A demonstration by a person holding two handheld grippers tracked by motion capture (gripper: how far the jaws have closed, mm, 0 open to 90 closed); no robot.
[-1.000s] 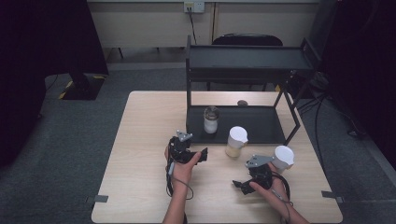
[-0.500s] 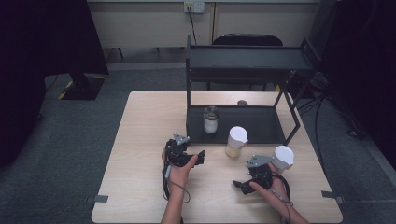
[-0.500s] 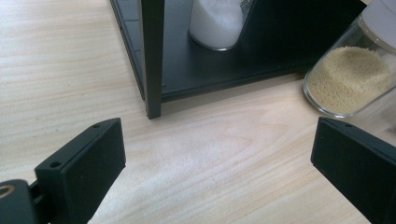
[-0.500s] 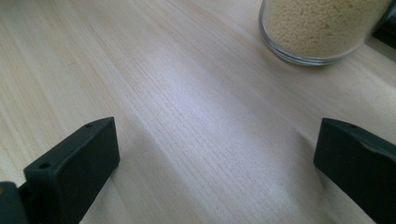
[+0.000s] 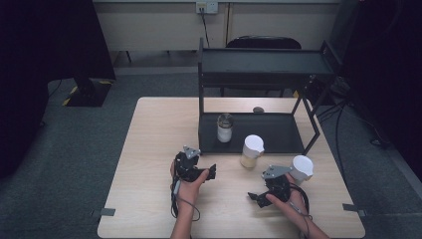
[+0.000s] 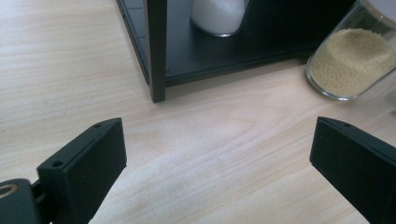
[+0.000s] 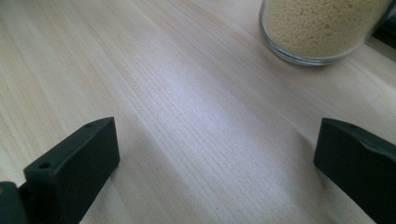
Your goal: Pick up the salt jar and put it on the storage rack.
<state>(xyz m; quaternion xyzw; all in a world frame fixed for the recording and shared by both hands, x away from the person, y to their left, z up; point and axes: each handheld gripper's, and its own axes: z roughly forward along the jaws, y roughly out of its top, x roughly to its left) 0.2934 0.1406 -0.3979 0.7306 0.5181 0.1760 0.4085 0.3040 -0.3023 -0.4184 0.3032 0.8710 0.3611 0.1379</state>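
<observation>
Glass jar of fine yellow grain with a white lid [image 5: 252, 151] stands upright on the pale wooden surface [image 5: 149, 149], just in front of the black metal two-tier shelf rack [image 5: 259, 132] and between the two tools. Left tool [image 5: 211, 172]: jaws wide apart, empty, aimed at the rack's front post with this jar [image 6: 352, 63] ahead to one side. Right tool [image 5: 254, 195]: jaws wide apart, empty, over bare wood near the jar [image 7: 322, 28]. A second white-lidded jar [image 5: 302, 168] stands just beside the right tool. A metal-capped jar of white powder [image 5: 225, 128] sits on the rack's lower tier.
</observation>
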